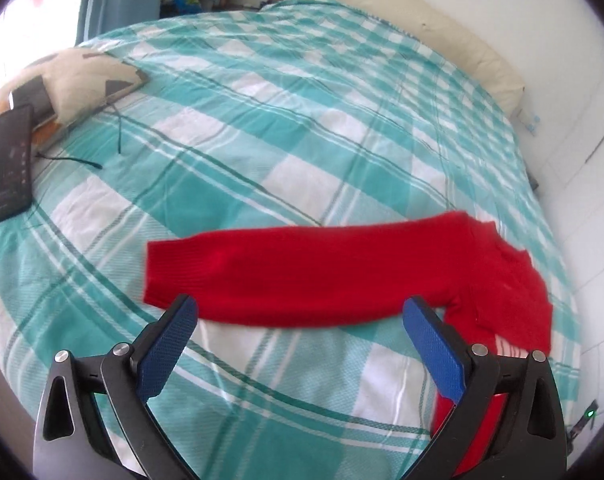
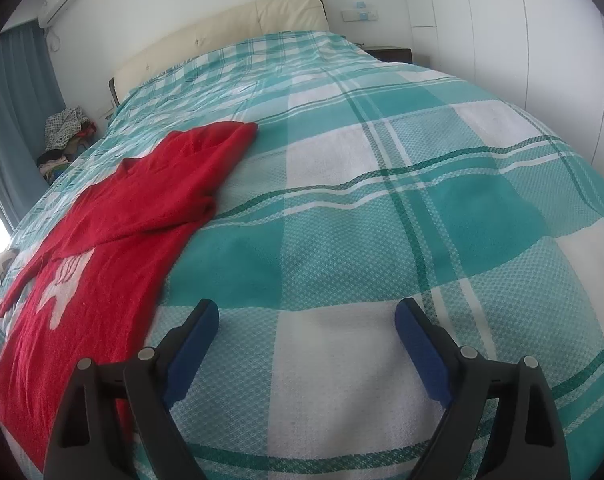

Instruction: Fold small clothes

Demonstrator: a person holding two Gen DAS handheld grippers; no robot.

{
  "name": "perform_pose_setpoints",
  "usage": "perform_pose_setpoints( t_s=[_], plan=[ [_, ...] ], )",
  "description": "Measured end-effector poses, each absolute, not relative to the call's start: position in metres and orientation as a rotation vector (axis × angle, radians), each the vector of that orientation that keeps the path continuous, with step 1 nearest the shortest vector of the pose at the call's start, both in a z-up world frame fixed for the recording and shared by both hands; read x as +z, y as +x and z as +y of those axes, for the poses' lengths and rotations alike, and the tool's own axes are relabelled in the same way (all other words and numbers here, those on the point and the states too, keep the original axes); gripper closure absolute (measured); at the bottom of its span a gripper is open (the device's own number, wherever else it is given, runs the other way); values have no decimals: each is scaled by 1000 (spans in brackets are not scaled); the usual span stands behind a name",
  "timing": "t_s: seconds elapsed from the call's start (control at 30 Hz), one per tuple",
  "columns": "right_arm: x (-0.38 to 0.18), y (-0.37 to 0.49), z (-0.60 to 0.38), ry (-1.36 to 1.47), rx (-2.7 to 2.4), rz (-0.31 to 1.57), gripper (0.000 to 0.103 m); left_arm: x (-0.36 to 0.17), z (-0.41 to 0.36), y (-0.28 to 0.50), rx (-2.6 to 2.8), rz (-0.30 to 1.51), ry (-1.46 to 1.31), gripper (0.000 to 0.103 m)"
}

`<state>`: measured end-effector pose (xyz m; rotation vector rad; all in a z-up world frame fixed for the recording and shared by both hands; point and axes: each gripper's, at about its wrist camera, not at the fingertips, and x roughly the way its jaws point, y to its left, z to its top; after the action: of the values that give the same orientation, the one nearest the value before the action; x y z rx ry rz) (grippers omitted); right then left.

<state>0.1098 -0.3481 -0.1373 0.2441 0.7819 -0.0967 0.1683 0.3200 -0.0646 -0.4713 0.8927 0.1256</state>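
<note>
Both wrist views down onto bed [image 1: 302,128]

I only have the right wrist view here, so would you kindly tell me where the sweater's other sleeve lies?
Observer: In the left wrist view the red sweater's left sleeve lies stretched out flat across the checked bedspread, unfolded.
Operator: Thank you. Is the left hand-held gripper holding it?
Observer: No, the left hand-held gripper is open, with nothing between its pads; the sleeve lies just beyond the fingertips.
Operator: Is anything else lying on that side of the bed?
Observer: Yes, a black phone lies by a patterned cushion at the far left edge, well apart from the sleeve.
</note>
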Motion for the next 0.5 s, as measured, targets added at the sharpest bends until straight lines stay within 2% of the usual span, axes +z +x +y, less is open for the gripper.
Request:
perform_pose_setpoints(
  t_s=[0.17, 0.37, 0.4, 0.43, 0.47, 0.5],
  plan=[
    [-137, 111, -345, 223, -105, 790, 13, -106, 408, 178, 231, 1030, -674, 1],
    [-138, 111, -345, 221, -105, 789, 12, -139, 409, 194, 158, 1089, -744, 6],
    [-138, 111, -345, 222, -105, 788, 12, -139, 405, 198, 153, 1089, -730, 15],
    [-138, 111, -345, 223, -105, 789, 12, -141, 401, 201, 149, 1091, -724, 29],
    [-138, 111, -345, 224, -105, 788, 12, -143, 401, 203, 146, 1097, -726, 35],
    [-138, 111, -345, 225, -104, 787, 12, -146, 400, 205, 157, 1104, -727, 47]
  ],
)
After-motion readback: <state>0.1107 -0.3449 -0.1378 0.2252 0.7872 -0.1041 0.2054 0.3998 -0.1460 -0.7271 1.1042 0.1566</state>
